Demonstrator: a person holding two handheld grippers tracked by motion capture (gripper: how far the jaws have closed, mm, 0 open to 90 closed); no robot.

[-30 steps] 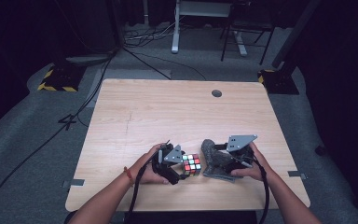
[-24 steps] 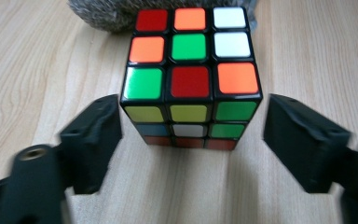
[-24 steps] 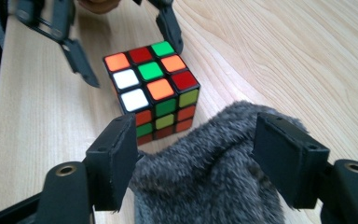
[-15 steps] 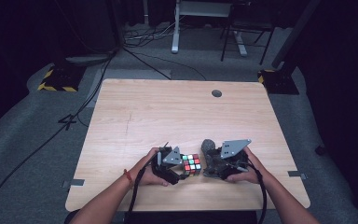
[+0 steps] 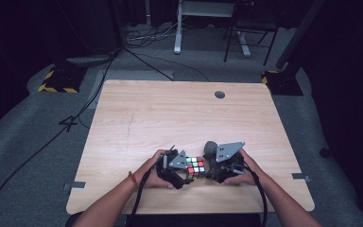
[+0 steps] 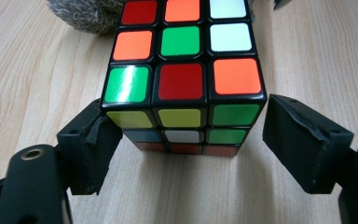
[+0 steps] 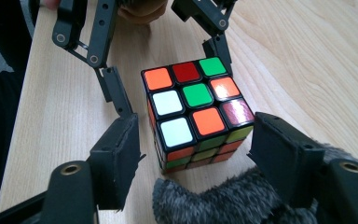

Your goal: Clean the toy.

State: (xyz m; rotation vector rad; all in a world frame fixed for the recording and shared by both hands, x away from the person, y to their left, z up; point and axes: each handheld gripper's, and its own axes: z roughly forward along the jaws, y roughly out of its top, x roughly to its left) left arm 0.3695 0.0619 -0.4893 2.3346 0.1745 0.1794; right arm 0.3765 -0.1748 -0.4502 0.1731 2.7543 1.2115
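Note:
A scrambled Rubik's cube rests on the wooden table near its front edge. My left gripper faces it from the left and my right gripper from the right. In the left gripper view the cube stands between the jaws of my left gripper. Those jaws have just been opening: one pad touches a lower corner, the other stands clear. In the right gripper view my right gripper straddles the cube, open, with a gap on the left side.
A grey furry ball sits on the right gripper beside the cube. A round cable hole lies at the table's far side. The front edge is just behind both hands. Cables and desk legs are on the floor beyond.
My right gripper has slid left until its jaws flank the cube. The left hand and the cube have stayed in place.

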